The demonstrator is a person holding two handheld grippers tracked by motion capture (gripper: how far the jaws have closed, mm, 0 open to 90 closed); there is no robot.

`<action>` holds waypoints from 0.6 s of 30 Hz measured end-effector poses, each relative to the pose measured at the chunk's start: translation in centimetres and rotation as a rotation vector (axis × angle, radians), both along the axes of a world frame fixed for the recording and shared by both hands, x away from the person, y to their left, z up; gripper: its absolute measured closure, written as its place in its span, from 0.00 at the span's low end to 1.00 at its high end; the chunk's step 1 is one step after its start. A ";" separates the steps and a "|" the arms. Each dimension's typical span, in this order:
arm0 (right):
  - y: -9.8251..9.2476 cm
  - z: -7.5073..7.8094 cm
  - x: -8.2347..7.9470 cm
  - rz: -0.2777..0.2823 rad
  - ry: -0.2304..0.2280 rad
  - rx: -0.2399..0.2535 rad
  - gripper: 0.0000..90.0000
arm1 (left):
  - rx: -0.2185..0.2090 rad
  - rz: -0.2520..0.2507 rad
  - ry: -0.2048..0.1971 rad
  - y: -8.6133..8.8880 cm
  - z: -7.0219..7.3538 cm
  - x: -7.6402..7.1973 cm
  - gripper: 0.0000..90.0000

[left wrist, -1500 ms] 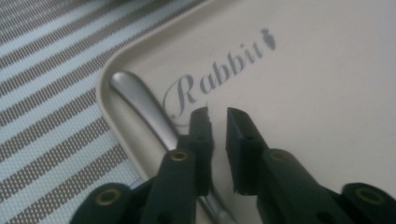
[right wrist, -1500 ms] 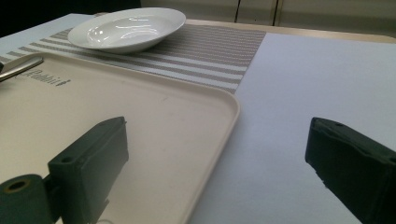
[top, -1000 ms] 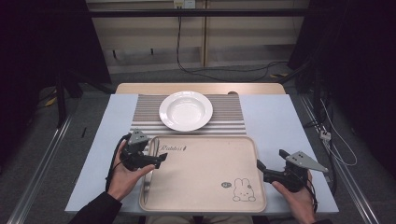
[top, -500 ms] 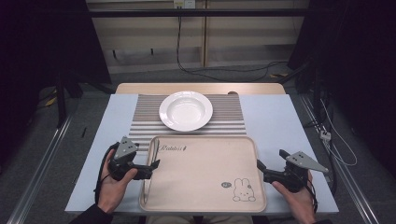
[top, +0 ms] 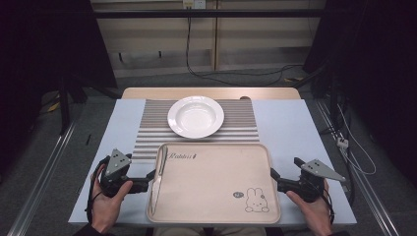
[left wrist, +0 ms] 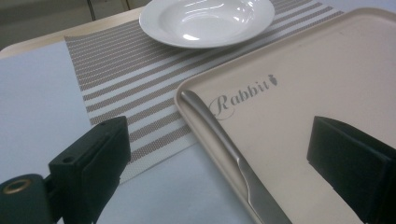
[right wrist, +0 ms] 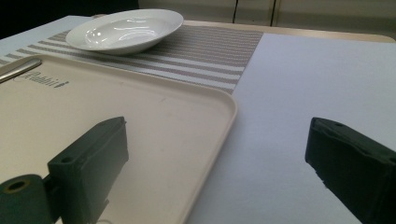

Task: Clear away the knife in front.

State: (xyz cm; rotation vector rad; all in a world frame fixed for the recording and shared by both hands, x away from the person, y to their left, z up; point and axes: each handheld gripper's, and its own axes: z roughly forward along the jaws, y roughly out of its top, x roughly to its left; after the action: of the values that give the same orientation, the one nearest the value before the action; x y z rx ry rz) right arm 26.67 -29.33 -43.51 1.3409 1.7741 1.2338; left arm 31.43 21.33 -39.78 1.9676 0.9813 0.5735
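A beige tray [top: 216, 206] with a rabbit print lies at the table's near edge. A silver knife [top: 157, 178] rests along its left rim, blade toward the person. My left gripper [top: 149, 176] sits just left of the tray, open. In the left gripper view the left gripper [left wrist: 219, 133] has its jaws on either side of the knife [left wrist: 233, 156] and the tray [left wrist: 327, 79] rim, apart from both. My right gripper [top: 275, 179] is open at the tray's right edge; in the right gripper view the right gripper [right wrist: 217, 128] straddles the tray [right wrist: 140, 107] corner with nothing held.
A white deep plate [top: 195, 116] stands on a striped placemat [top: 147, 132] behind the tray. The pale blue tabletop [top: 295, 128] is bare on both sides. A wooden strip [top: 147, 93] runs along the far edge, with floor and cables beyond.
My left gripper has drawn back to the left and toward the person, away from the tray's left rim. The right gripper has stayed where it was.
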 end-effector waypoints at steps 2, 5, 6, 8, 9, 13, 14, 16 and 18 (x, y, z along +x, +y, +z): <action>0.0 0.0 0.0 -0.002 -0.002 0.000 0.06 | -0.026 0.005 0.016 0.2 -0.4 -0.1 0.07; -0.1 0.0 0.0 -0.003 -0.002 0.002 0.06 | -0.034 0.009 0.031 0.2 -1.1 0.0 0.07; 0.0 0.0 0.0 -0.003 -0.001 0.001 0.06 | -0.045 0.003 0.032 0.2 -1.4 0.0 0.07; 0.0 0.0 0.0 -0.002 -0.003 0.001 0.06 | -0.039 -0.004 0.034 0.1 -2.0 0.0 0.07; 0.0 0.0 0.0 -0.002 -0.002 0.001 0.06 | -0.028 -0.007 0.037 0.1 -2.3 0.0 0.07; -0.1 0.0 0.0 -0.002 -0.003 0.005 0.06 | -0.024 -0.014 0.023 0.1 -2.5 -0.2 0.06; -0.2 0.0 0.0 -0.003 -0.003 0.005 0.06 | -0.022 -0.013 0.014 0.1 -2.5 -0.3 0.06; -0.2 0.0 0.0 -0.002 -0.003 0.002 0.06 | -0.035 -0.009 0.013 0.3 -2.5 -0.4 0.06; -0.2 0.0 0.0 -0.002 -0.004 0.003 0.06 | -0.040 0.008 0.010 0.5 -2.5 -0.4 0.06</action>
State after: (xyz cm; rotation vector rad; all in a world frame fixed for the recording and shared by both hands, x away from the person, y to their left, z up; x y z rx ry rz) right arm 26.64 -29.49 -43.50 1.3402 1.7685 1.2380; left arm 31.03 21.83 -42.33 1.9335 1.0005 0.5449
